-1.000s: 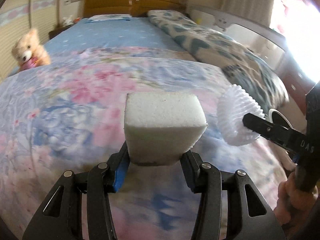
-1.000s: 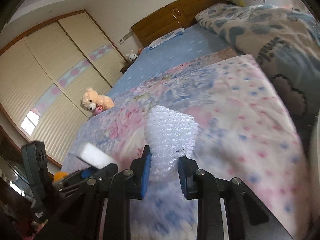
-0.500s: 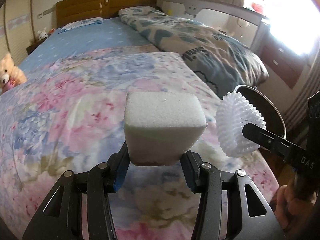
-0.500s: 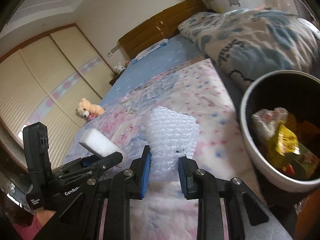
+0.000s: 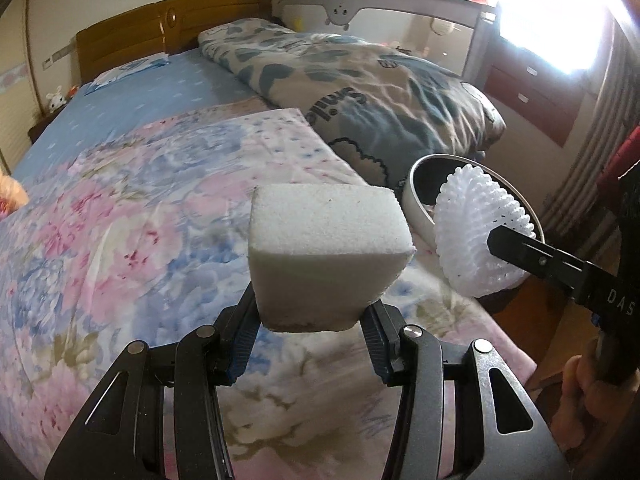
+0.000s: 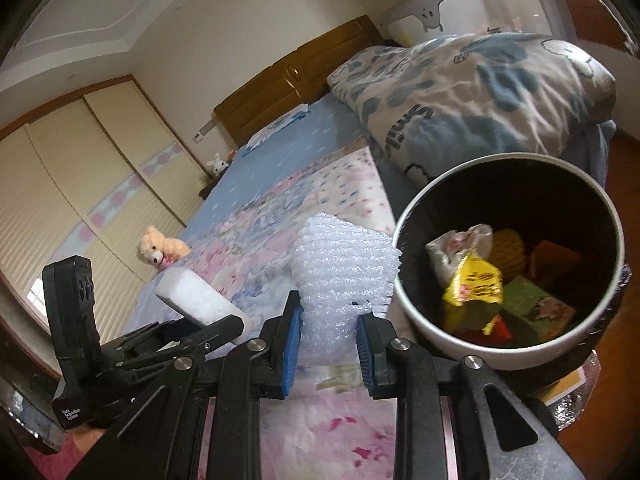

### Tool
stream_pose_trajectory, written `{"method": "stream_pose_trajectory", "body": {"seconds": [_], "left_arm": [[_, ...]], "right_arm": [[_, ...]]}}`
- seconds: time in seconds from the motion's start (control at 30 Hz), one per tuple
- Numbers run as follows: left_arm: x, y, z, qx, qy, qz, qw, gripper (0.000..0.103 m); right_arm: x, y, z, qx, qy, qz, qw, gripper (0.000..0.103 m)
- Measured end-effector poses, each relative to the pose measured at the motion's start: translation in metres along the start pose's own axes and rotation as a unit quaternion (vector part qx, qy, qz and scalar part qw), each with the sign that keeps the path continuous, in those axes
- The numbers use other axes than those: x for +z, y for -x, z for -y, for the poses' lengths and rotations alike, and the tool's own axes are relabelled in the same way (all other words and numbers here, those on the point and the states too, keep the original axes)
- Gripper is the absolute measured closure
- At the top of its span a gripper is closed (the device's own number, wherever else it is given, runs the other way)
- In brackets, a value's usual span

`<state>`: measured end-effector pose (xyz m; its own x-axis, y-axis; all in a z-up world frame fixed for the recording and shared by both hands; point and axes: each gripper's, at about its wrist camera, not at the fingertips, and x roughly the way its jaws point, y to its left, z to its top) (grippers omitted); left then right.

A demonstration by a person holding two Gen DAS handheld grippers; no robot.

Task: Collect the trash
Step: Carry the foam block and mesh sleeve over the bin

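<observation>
2 grippers are over the bed (image 5: 168,208), each one holding a bit of trash. The left gripper (image 5: 310,332) is squeezed on a white foam block (image 5: 324,256), with its blue pads pressed to the block's sides. The right gripper (image 6: 328,332) is pinched on a sheet of white foam net (image 6: 344,264), nearly closed. A round bin (image 6: 472,344) stands just beside the bed. The foam net is near the bin's rim, and the block is a bit farther from the bin. Wrappers (image 6: 472,280) lie inside the bin.
</observation>
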<state>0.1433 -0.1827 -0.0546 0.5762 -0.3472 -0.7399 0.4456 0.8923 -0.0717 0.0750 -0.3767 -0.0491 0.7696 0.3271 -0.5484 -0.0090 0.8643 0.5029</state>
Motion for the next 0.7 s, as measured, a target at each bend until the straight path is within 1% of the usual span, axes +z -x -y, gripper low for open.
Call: {"method": "stream_pose_trajectory", "body": {"seconds": [0.37, 0.7], "left_arm": [[0.008, -0.008, 0.027, -0.011, -0.024, -0.003, 0.9997, 0.056], [0.020, -0.015, 0.049, -0.022, -0.044, -0.004, 0.9988, 0.056]], "right_arm": [[0.006, 0.022, 0.026, -0.026, -0.014, 0.020, 0.999, 0.078], [0.013, 0.034, 0.044, -0.046, -0.022, 0.027, 0.998, 0.078]]}}
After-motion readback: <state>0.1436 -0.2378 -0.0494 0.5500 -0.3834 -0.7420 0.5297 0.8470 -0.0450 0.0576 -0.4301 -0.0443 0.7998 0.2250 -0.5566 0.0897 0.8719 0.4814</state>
